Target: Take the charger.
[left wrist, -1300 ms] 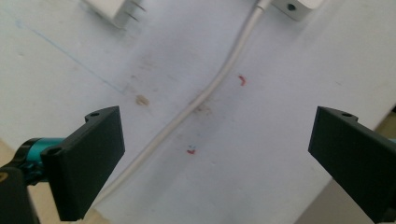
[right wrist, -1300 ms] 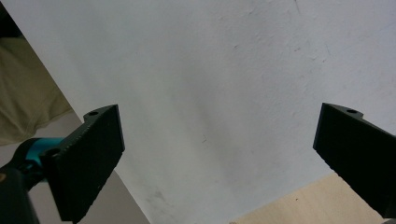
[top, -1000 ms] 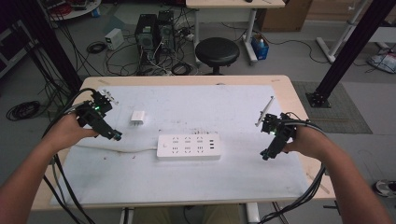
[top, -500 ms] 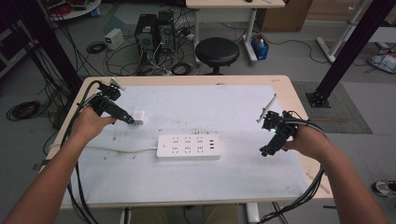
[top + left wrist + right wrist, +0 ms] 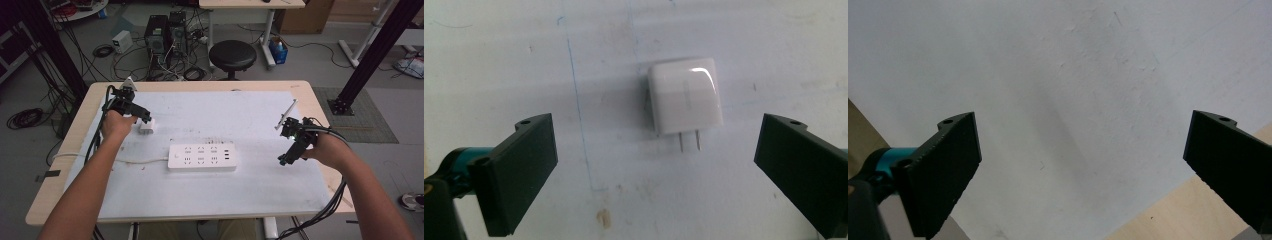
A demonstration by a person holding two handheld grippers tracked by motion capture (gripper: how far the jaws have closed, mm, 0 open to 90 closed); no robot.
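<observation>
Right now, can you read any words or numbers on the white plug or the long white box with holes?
No text can be read.
White charger plug: a faint mark on its face, too blurred to read.
White power strip: any printing is too small to tell.
Left gripper, open around the plug: no label visible.

Dim, soft overhead light, slight blur

One small white square plug adapter with two metal prongs [image 5: 685,95] lies on the white sheet [image 5: 250,185] covering the desk [image 5: 60,172]. One long white rectangular power strip [image 5: 201,157] lies there too. Two black two-jaw grippers are present: left gripper [image 5: 145,119], right gripper [image 5: 283,161].
</observation>
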